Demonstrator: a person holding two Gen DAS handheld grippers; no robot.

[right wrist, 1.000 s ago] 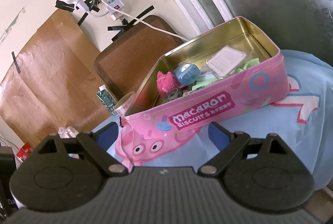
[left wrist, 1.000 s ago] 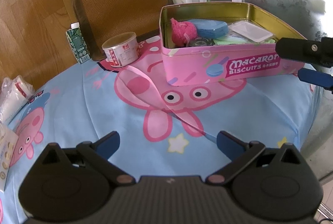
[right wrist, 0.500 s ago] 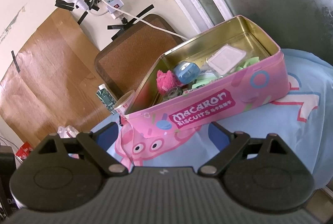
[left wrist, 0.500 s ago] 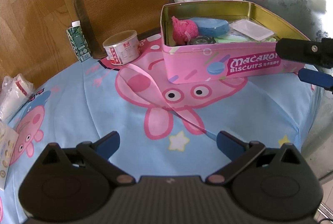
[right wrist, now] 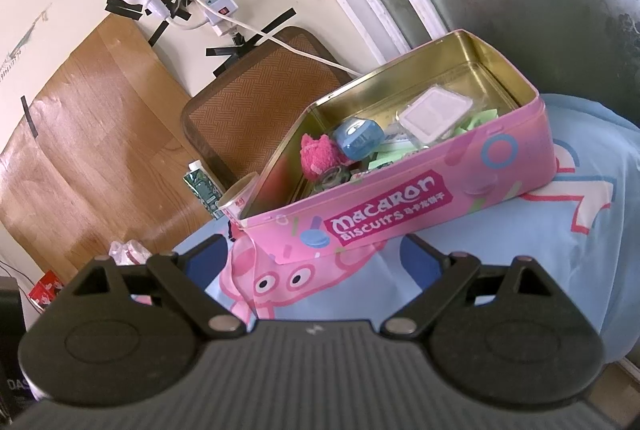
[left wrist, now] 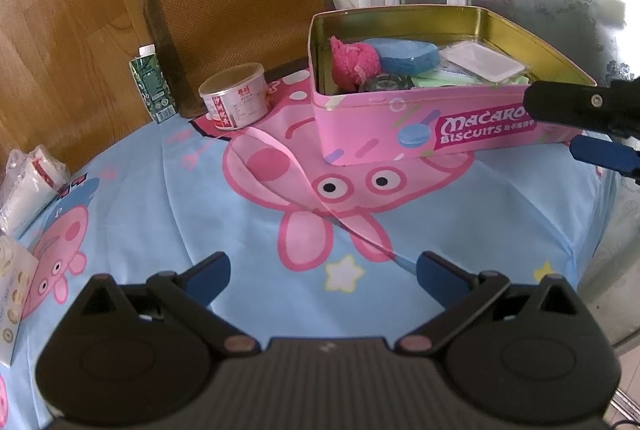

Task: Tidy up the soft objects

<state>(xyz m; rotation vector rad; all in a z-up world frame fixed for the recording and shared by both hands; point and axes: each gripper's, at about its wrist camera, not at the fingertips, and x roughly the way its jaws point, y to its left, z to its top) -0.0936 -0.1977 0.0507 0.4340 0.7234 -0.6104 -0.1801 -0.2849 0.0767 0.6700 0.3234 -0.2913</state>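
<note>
A pink "Macaron Biscuits" tin [left wrist: 380,134] [right wrist: 400,218] stands open on the blue cartoon tablecloth. Inside lie a pink fluffy soft toy [left wrist: 354,60] [right wrist: 318,156], a blue case [left wrist: 404,54] [right wrist: 358,138], a clear white box [left wrist: 478,60] [right wrist: 434,112] and green packets. A pink ribbon [left wrist: 280,166] lies on the cloth in front of the tin. My left gripper [left wrist: 322,268] is open and empty above the cloth. My right gripper [right wrist: 312,250] is open and empty before the tin; it also shows at the right edge of the left wrist view [left wrist: 588,130].
A white can [left wrist: 236,102] and a green carton [left wrist: 152,90] stand at the table's back by a brown chair back [left wrist: 236,18]. White bags [left wrist: 28,178] and a paper box [left wrist: 12,294] lie at the left. The table edge drops at the right.
Both grippers have drawn slightly back from the tin. Both stay open and empty, and nothing on the table has moved.
</note>
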